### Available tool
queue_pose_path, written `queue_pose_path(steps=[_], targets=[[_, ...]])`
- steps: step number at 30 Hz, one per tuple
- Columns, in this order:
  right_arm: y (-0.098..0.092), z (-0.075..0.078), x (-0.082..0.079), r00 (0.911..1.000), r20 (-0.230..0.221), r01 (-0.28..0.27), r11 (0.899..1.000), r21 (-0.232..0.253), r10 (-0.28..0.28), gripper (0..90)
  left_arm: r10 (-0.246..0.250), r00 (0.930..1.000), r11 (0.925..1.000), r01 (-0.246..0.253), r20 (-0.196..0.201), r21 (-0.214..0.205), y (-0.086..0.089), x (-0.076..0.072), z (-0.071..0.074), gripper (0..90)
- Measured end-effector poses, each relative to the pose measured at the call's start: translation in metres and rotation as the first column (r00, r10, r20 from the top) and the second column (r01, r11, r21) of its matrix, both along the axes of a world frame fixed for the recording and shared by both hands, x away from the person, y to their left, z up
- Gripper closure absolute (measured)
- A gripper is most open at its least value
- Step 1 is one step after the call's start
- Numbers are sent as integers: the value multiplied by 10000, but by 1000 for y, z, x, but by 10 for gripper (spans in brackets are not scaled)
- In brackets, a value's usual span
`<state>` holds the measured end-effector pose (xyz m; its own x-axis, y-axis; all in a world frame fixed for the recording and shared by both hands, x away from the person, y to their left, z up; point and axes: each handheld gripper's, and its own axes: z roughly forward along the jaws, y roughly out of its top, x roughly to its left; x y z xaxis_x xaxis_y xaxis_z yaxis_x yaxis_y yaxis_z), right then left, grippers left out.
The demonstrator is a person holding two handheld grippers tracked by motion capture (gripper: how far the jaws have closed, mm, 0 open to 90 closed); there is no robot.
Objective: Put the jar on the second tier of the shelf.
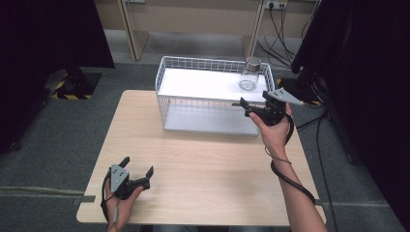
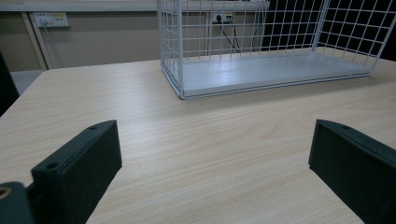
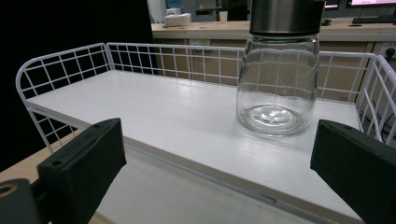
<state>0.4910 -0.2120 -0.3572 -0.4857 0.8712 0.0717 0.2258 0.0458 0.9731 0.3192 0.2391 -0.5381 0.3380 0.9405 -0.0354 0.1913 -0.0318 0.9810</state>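
A clear glass jar [image 1: 251,75] with a metal lid stands upright at the right end of the upper shelf of a white wire rack [image 1: 193,60]. My right gripper [image 1: 245,107] is held open just in front of the rack's right end, level with that shelf. In the right gripper view the jar [image 3: 278,79] sits a short way beyond the gripper [image 3: 217,140], right of centre, on the shelf [image 3: 154,107]. Near the table's front left corner, my left gripper [image 1: 139,165] rests open and holds nothing. The left gripper view has the gripper [image 2: 212,140] facing the rack's lower shelf [image 2: 261,72] across bare wood.
The rack stands at the far side of the wooden table [image 1: 203,169]. Dark screens [image 1: 367,72] close in on both sides. Cables [image 1: 280,38] and wall sockets lie behind the table on the right, and grey carpet surrounds it.
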Motion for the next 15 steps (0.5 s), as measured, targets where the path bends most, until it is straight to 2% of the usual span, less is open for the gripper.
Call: queue_pose_path(steps=[15], targets=[[-6,-14,-9,9998,-172,-31,10000,13,31,32,12,10000,10000,-12,-2,3,0,0,0,21]])
